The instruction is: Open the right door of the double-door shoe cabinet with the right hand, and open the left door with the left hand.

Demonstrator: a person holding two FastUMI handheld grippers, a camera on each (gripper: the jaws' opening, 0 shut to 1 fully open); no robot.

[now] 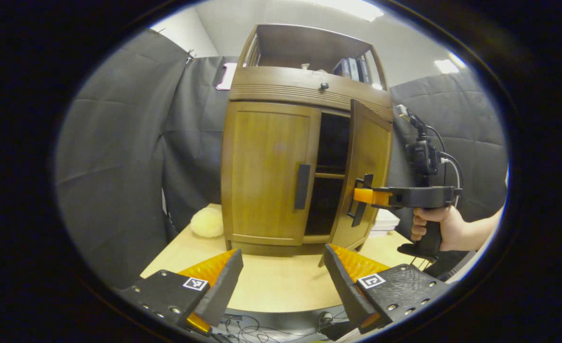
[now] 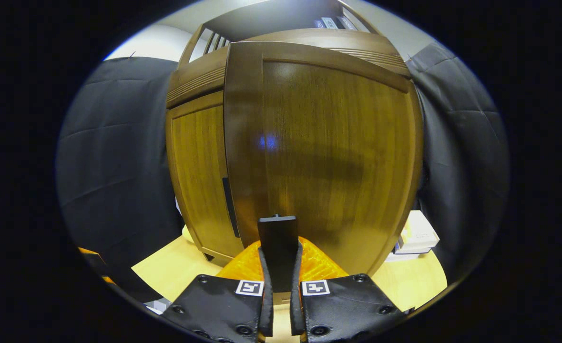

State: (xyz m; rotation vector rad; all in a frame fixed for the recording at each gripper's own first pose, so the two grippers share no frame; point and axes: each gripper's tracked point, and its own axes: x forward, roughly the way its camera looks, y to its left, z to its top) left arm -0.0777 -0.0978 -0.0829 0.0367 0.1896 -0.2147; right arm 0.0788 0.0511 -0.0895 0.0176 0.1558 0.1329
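- Two doors front the shoe cabinet, which stands on a pale table at the centre of the left gripper view.
- At about 3 o'clock from the cabinet's middle, the right door is swung partly outward, with dark shelves visible in the gap behind it.
- At about 9 o'clock from that gap, the left door sits flush and closed, its dark vertical handle untouched.
- At 3 o'clock in the left gripper view, a hand holds the right gripper, whose fingers reach the right door's handle.
- In the right gripper view, the right gripper has its fingers closed together on that dark handle, pressing it from both sides at 6 o'clock, and the right door stands close ahead.
- At 6 o'clock in the left gripper view, the left gripper has its fingers spread wide apart, holding nothing, short of the cabinet.
- At 8 o'clock from the cabinet base lies a pale fluffy ball; at 4 o'clock, a stack of books.
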